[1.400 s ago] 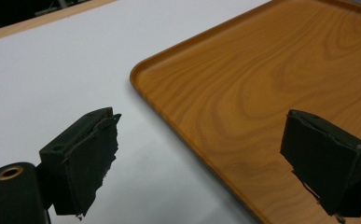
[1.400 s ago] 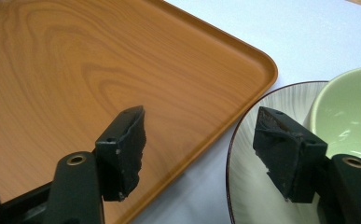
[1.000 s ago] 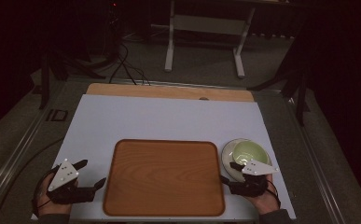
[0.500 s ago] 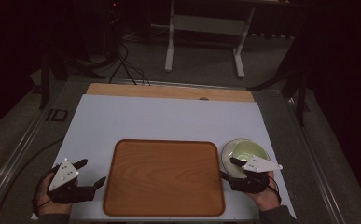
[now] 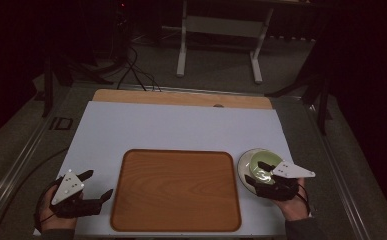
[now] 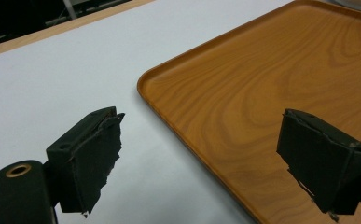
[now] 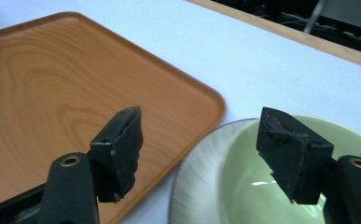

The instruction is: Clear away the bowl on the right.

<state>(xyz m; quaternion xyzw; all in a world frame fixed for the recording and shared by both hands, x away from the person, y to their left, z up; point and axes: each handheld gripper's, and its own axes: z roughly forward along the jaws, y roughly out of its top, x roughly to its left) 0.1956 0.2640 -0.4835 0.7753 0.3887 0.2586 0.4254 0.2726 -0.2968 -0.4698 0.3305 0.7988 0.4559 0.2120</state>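
The right gripper [image 5: 262, 173] hangs over the green bowl [image 5: 265, 165], which sits on a grey striped saucer [image 5: 244, 167] at the near right of the table [image 5: 181, 127], just beside the right edge of the wooden tray [image 5: 176, 190]. Its jaws are spread apart and grasp nothing: in the right gripper view one jaw stands above the saucer's rim and the gap to the tray, the other over the inside of the bowl [image 7: 262, 186]. The main risk, as I judge it, is a poor bite: closing on the bowl's thin, glazed wall alone could let it slip or tip, and the bowl might lift off while the saucer [image 7: 199, 182] stays behind or drags. A low approach could also push the saucer against the tray's raised lip [image 7: 206, 105] and shift both. The left gripper [image 5: 96, 187] waits at the near left with its jaws released, one over the white table and one over the tray's corner [image 6: 262, 93]; closing there would do no good.
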